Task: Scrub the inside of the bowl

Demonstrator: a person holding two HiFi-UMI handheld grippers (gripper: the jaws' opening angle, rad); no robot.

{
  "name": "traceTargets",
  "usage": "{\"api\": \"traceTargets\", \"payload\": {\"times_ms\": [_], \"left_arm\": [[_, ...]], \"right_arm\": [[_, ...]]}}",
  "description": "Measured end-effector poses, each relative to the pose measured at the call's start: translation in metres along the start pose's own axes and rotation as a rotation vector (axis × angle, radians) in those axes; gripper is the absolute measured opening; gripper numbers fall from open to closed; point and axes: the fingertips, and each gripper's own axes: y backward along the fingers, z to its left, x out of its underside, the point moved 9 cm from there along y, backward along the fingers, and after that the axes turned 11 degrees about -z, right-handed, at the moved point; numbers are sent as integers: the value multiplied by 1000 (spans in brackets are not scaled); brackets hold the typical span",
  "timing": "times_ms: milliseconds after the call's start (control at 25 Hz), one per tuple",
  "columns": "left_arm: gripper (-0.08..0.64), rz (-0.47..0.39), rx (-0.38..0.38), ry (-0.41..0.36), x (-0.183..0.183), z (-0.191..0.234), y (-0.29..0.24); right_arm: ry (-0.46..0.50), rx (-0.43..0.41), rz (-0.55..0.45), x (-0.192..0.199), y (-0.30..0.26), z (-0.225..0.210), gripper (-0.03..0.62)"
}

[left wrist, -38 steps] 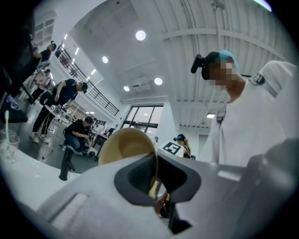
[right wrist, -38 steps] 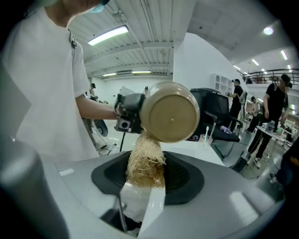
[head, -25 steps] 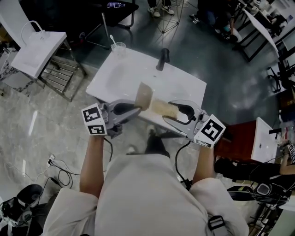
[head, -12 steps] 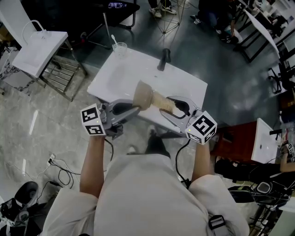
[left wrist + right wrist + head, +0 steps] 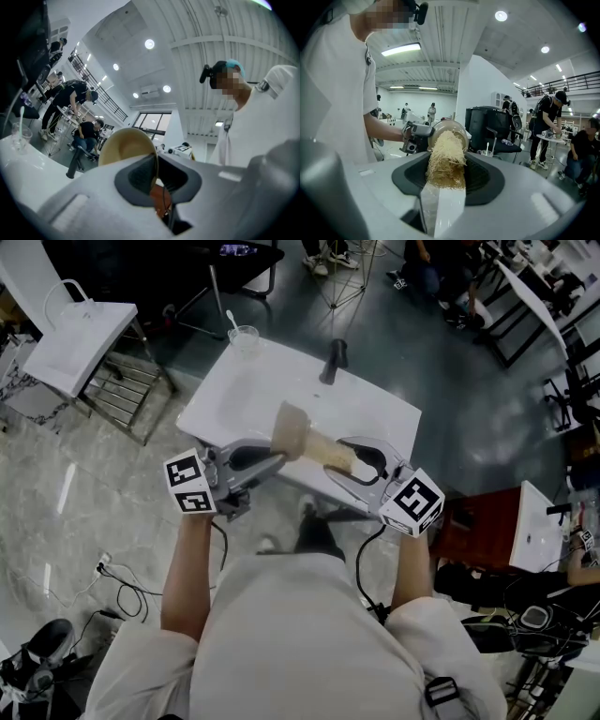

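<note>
- Person [image 5: 300, 634] in a pale short-sleeved top, seen from above at the near edge, with both forearms stretched forward and a gripper in each hand
- Left gripper [image 5: 272, 461], near left of centre, carries a cube with square markers at its near end; its claw is clenched on the rim of the bowl [image 5: 291, 432], and the left gripper view shows the thin edge pinched between the dark pads
- Bowl is tan and tipped on its side, held in the air above the near edge of the table [image 5: 375, 418], between the two grippers, with its open mouth turned to the right
- Right gripper [image 5: 349, 467], near right of centre, is grasping a straw-coloured fibrous scrubber [image 5: 328, 454]; the right gripper view shows the bundle lying between the jaws, which stand fairly wide around it
- Scrubber points left and away from the person, and its far end meets the mouth of the bowl
- Table is white and stands beyond the grippers on a dark floor
- Dark cylinder [image 5: 333, 360] stands upright near the table's far edge
- Clear cup [image 5: 242, 337] with a thin white stick in it stands at the table's far left corner
- White bag [image 5: 80, 343] with looped handles rests on a metal rack [image 5: 122, 395] at the far left, well apart from the table
</note>
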Motion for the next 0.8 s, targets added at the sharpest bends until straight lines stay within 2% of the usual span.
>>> {"api": "traceTargets", "payload": {"times_ms": [240,400,520,800], "left_arm": [[14,25,26,-5,-2,-1,2],[15,19,40,-5,-3,-3,2],[15,-2,46,-2,-3,-5,4],[14,-19,7,-11,-2,-3,1]], "right_arm": [[-2,53,0,1,-5,-8,199],[16,92,76,6,-11,-11,199],[17,82,116,10,-13,-8,199],[-3,17,113,10,-8,3,199]]}}
